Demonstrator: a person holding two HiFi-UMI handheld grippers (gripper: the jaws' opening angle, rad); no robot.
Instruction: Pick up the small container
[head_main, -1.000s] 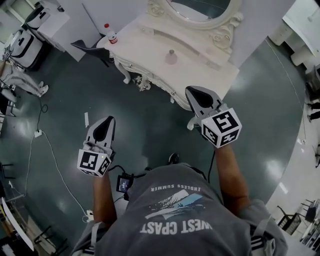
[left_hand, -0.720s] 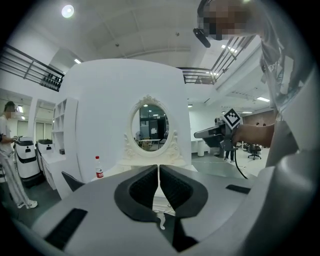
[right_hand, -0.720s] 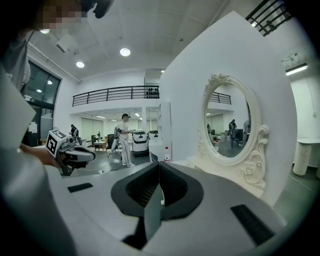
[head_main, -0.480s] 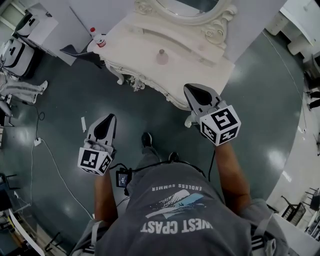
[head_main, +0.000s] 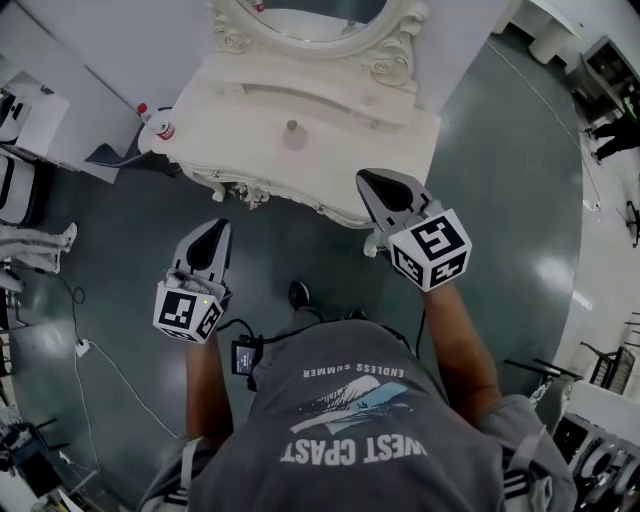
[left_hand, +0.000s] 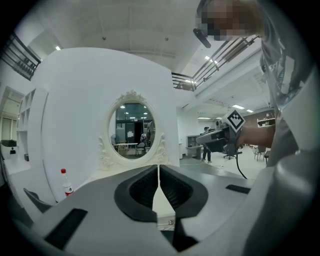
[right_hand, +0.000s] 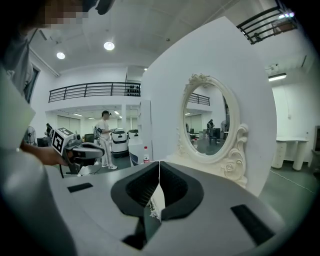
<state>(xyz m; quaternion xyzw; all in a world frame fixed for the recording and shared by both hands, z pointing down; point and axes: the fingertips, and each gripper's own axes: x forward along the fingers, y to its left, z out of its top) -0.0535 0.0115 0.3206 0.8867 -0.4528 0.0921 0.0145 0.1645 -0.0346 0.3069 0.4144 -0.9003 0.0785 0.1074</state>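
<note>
A small pale container (head_main: 293, 134) with a knob lid stands on the cream dressing table (head_main: 350, 150), near its middle. My left gripper (head_main: 213, 232) hangs over the floor just in front of the table's left part, shut and empty (left_hand: 159, 170). My right gripper (head_main: 372, 185) is shut with nothing in it (right_hand: 159, 167), its tips over the table's front right edge, to the right of the container. An oval mirror (left_hand: 131, 131) rises behind the tabletop.
A bottle with a red cap (head_main: 152, 119) stands at the table's left end, also seen as the bottle (right_hand: 145, 155). A dark chair part (head_main: 112, 154) lies left of the table. Cables (head_main: 95, 350) trail on the dark floor. A person in white (right_hand: 104, 135) stands far off.
The person has stepped closer to the table. Both grippers stay shut and now sit nearer the tabletop, the right one reaching over its front edge.
</note>
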